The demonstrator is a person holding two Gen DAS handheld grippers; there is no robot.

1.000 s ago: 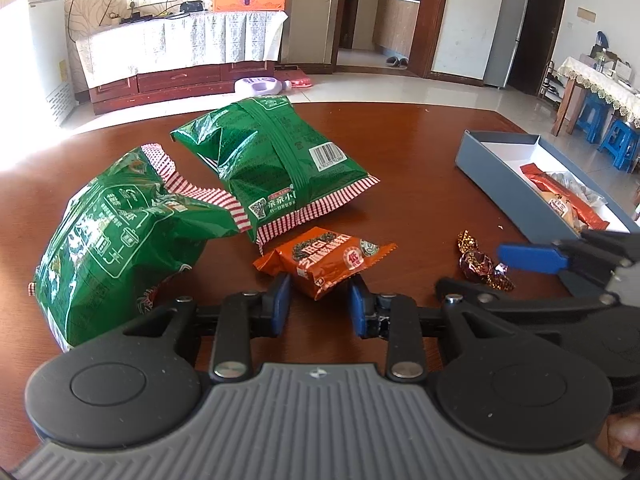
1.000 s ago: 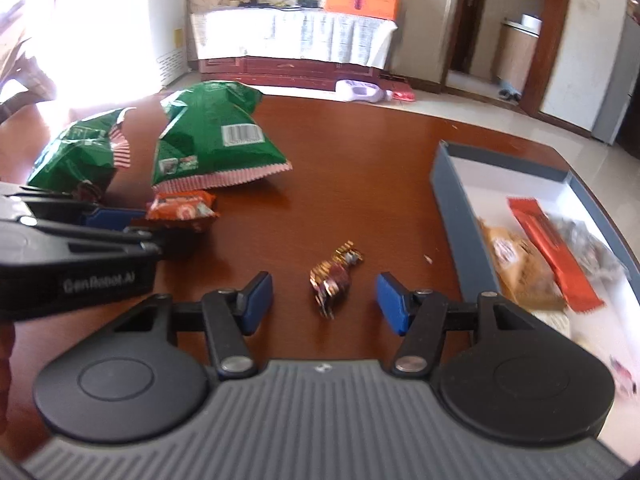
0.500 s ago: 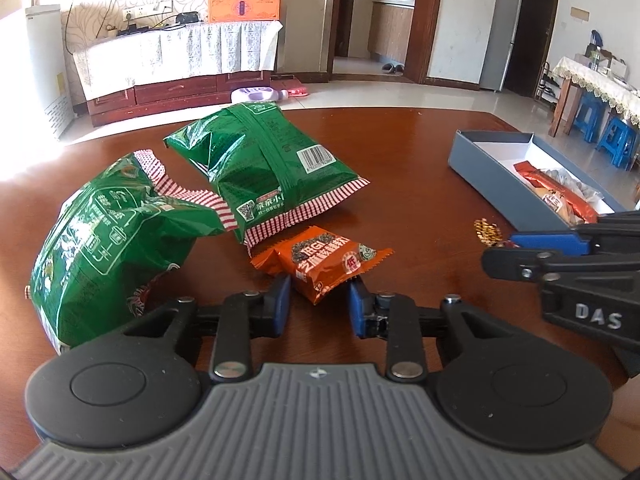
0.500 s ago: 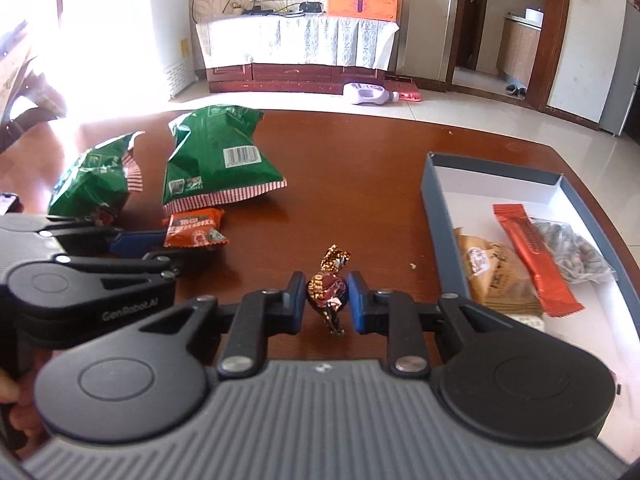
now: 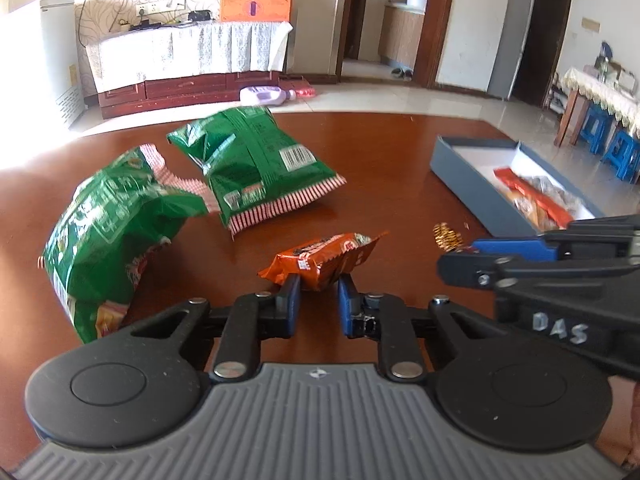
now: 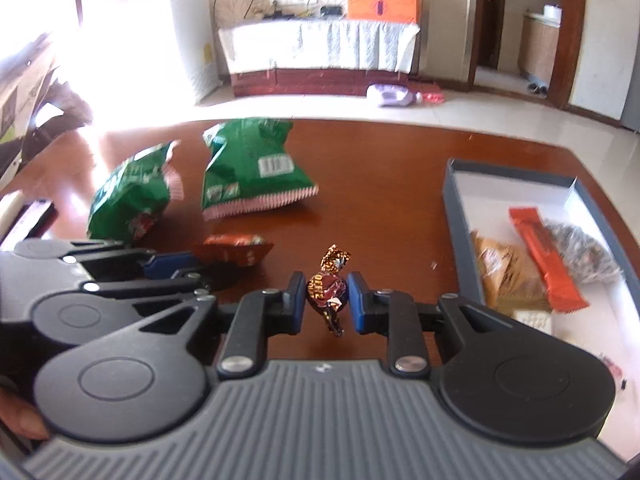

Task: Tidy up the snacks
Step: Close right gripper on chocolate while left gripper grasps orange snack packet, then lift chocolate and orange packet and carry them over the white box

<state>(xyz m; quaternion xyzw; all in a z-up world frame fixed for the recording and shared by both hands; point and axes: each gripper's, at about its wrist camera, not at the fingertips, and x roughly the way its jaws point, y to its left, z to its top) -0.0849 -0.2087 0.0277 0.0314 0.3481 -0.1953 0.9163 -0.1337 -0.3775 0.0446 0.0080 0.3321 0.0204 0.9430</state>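
Right wrist — green bags (image 6: 256, 172) (beyond candy (image 6: 326, 290))

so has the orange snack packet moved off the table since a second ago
Yes. The orange snack packet, clamped in the left hand-held gripper, now hangs clear of the table; earlier it lay flat near the green bag.

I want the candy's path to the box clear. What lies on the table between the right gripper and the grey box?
In the right wrist view, only bare tabletop with a tiny crumb lies between the right gripper, shut on the wrapped candy, and the grey box.
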